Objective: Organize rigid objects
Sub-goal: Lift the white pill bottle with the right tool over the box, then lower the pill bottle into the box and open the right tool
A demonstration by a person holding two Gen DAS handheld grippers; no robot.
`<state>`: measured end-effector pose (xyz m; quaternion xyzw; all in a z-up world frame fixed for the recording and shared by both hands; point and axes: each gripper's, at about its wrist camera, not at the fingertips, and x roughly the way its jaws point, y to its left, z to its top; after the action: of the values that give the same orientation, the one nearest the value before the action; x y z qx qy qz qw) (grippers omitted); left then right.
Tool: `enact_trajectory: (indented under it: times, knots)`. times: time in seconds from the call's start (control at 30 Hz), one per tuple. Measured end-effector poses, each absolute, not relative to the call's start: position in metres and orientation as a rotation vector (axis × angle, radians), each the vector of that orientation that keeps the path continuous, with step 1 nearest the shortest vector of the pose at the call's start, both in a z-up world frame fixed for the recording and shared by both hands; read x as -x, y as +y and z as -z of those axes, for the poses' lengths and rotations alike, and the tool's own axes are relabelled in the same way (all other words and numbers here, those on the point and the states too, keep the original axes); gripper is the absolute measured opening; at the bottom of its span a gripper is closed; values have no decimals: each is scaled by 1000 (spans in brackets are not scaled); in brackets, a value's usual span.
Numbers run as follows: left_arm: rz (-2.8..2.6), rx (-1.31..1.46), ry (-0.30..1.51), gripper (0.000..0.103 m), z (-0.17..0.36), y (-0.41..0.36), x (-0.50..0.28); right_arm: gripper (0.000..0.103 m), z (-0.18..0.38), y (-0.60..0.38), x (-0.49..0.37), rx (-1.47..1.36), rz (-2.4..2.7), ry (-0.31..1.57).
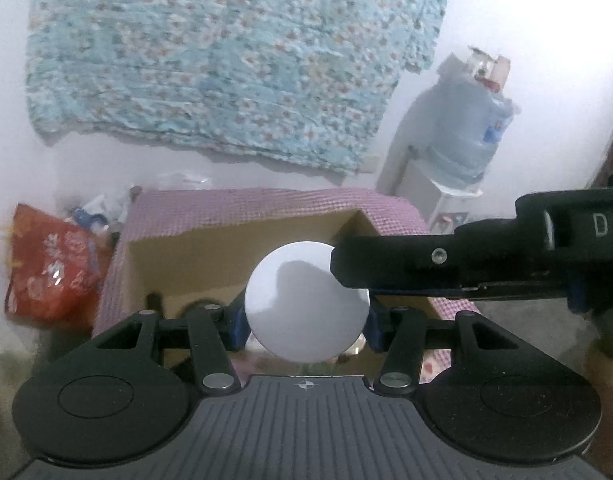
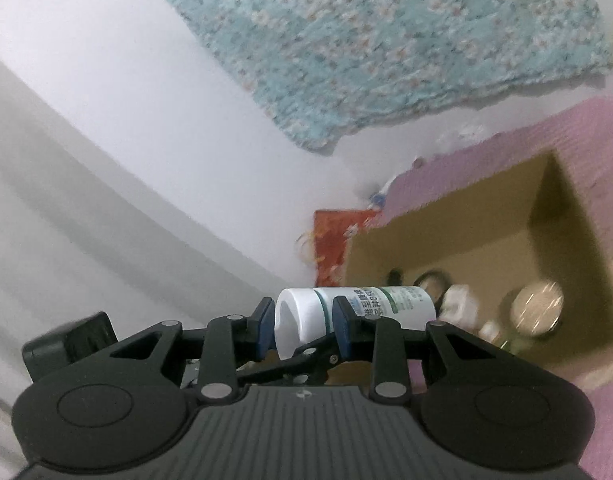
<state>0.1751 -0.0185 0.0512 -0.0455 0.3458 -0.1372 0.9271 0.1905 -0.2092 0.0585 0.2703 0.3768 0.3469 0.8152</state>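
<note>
My left gripper (image 1: 306, 320) is shut on a white bottle (image 1: 306, 300), seen end-on by its round cap, held above the open cardboard box (image 1: 194, 256). My right gripper (image 2: 304, 330) is shut on the same kind of white bottle with a green-printed label (image 2: 326, 316), lying sideways between the blue pads, held in front of the box (image 2: 486, 248). The right gripper's body (image 1: 486, 264) reaches in from the right in the left wrist view, just beside the bottle. Inside the box lie a round metal tin (image 2: 536, 308) and other small items.
The box stands on a pink checked mat (image 1: 266, 204). A red patterned bag (image 1: 54, 264) sits left of it by the white wall. A blue floral cloth (image 1: 226, 52) hangs above. A water jug on a dispenser (image 1: 462, 132) stands at the right.
</note>
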Motion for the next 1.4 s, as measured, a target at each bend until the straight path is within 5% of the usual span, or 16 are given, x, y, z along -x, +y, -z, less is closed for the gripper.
enact_trajectory:
  times: [0.43,0.83,1.4]
  knots:
    - [227,14,916,53,11,-61,-281,34,10,-236,-315,-610,-650,917]
    - [202,-17,1026,54,46,-72,-307,35,50,-232,-337,-562,-615,992]
    - [206,36,849,97,-17,-64,-254,36,-5,-260,-278,-666,-652,758]
